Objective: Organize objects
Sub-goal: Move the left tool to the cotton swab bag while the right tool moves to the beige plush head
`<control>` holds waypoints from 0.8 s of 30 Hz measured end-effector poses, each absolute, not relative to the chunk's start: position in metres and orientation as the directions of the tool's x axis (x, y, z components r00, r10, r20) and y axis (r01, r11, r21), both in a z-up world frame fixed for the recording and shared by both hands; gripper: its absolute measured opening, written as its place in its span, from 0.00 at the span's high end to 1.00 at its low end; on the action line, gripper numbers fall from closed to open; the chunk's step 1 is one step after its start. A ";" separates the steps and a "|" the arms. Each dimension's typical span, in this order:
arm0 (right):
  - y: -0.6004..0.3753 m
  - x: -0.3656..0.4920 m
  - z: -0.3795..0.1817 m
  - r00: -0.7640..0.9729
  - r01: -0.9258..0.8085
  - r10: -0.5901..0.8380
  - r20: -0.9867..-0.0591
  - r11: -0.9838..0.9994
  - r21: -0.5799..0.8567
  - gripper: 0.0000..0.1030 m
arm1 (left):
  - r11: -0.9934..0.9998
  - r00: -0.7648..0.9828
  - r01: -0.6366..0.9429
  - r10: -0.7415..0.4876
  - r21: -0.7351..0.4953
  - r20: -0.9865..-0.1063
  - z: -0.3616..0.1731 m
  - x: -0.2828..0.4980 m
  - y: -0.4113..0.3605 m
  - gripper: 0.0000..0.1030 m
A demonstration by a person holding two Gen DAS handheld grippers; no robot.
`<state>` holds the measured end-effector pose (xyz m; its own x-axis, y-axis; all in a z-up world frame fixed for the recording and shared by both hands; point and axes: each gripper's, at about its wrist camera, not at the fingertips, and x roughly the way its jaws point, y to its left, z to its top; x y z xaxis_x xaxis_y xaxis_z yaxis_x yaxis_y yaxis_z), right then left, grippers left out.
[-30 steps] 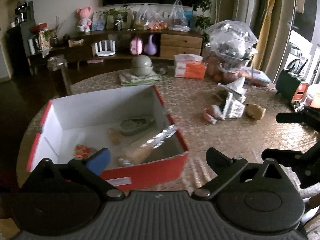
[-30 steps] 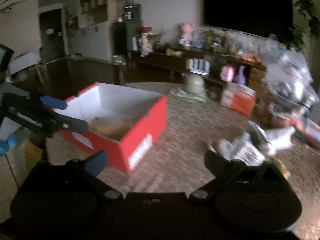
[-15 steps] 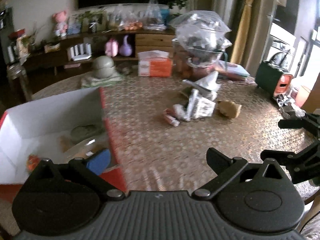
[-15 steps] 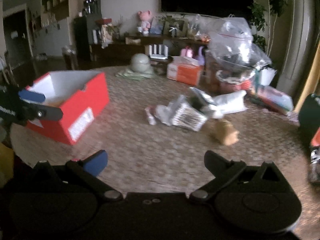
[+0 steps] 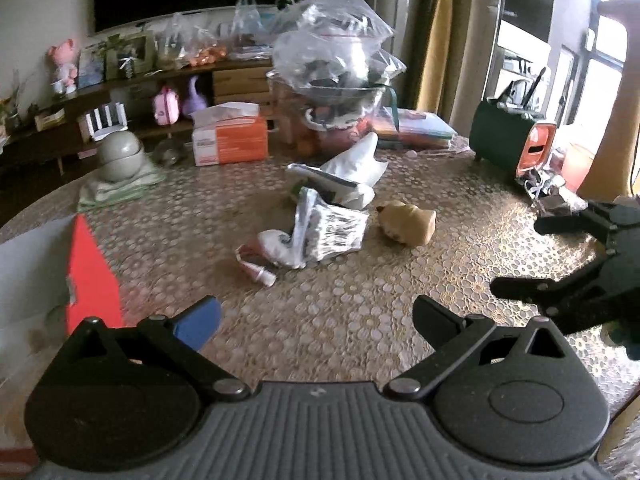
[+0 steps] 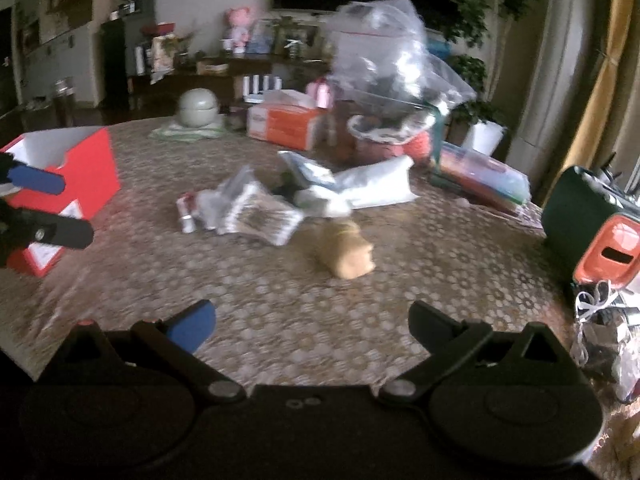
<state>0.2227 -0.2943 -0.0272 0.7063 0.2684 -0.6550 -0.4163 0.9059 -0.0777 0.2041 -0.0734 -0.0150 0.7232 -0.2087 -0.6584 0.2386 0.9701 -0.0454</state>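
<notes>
My left gripper [image 5: 316, 320] is open and holds nothing, hovering over the patterned table [image 5: 360, 320]. A red box [image 5: 92, 276] with a white inside sits at its left. Ahead lie a silver printed packet [image 5: 332, 232], a small tube [image 5: 256, 272], a white bag [image 5: 356, 172] and a tan soft lump [image 5: 408, 224]. My right gripper [image 6: 312, 322] is also open and holds nothing, with the tan lump [image 6: 348, 252] and the packets [image 6: 252, 212] in front of it. Each gripper shows in the other's view: the right gripper [image 5: 532, 256] and the left gripper [image 6: 60, 208] beside the red box [image 6: 80, 168].
An orange tissue box [image 5: 228, 140], a grey pot on a folded cloth [image 5: 120, 156] and a bulky clear plastic bag over bowls [image 5: 336, 60] stand at the table's far side. A dark green case with an orange face [image 6: 600, 232] sits at the right edge.
Both views have swung right, away from the red box and toward the packets in the middle of the table. The left gripper has left the box. Both grippers stay open.
</notes>
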 end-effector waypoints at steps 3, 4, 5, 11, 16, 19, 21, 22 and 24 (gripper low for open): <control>-0.301 0.240 -0.034 0.707 -0.403 0.257 -0.659 0.912 -0.077 0.00 | 0.970 0.709 0.240 -0.205 -0.042 -0.675 -0.022 0.220 -0.084 0.00; -0.302 0.245 -0.036 0.704 -0.402 0.257 -0.662 0.912 -0.074 0.00 | 0.970 0.709 0.239 -0.204 -0.042 -0.675 -0.024 0.227 -0.086 0.00; -0.303 0.251 -0.038 0.703 -0.400 0.253 -0.665 0.914 -0.074 0.00 | 0.970 0.708 0.239 -0.204 -0.042 -0.676 -0.026 0.232 -0.088 0.00; -0.307 0.281 -0.050 0.682 -0.403 0.258 -0.684 0.913 -0.058 0.00 | 0.972 0.679 0.228 -0.201 -0.057 -0.706 -0.042 0.273 -0.096 0.00; -0.310 0.301 -0.063 0.663 -0.412 0.261 -0.702 0.910 -0.050 0.02 | 0.973 0.681 0.227 -0.189 -0.041 -0.707 -0.051 0.302 -0.099 0.00; -0.310 0.311 -0.070 0.651 -0.422 0.270 -0.709 0.905 -0.043 0.05 | 0.968 0.671 0.249 -0.199 -0.036 -0.715 -0.057 0.315 -0.101 0.00; -0.308 0.317 -0.074 0.642 -0.430 0.277 -0.715 0.902 -0.036 0.06 | 0.963 0.664 0.269 -0.209 -0.031 -0.718 -0.060 0.322 -0.102 0.00; -0.307 0.320 -0.076 0.634 -0.436 0.283 -0.720 0.899 -0.030 0.07 | 0.961 0.662 0.274 -0.206 -0.022 -0.720 -0.062 0.326 -0.104 0.00; -0.304 0.326 -0.078 0.629 -0.444 0.288 -0.722 0.895 -0.030 0.09 | 0.962 0.660 0.271 -0.196 -0.014 -0.725 -0.066 0.333 -0.104 0.00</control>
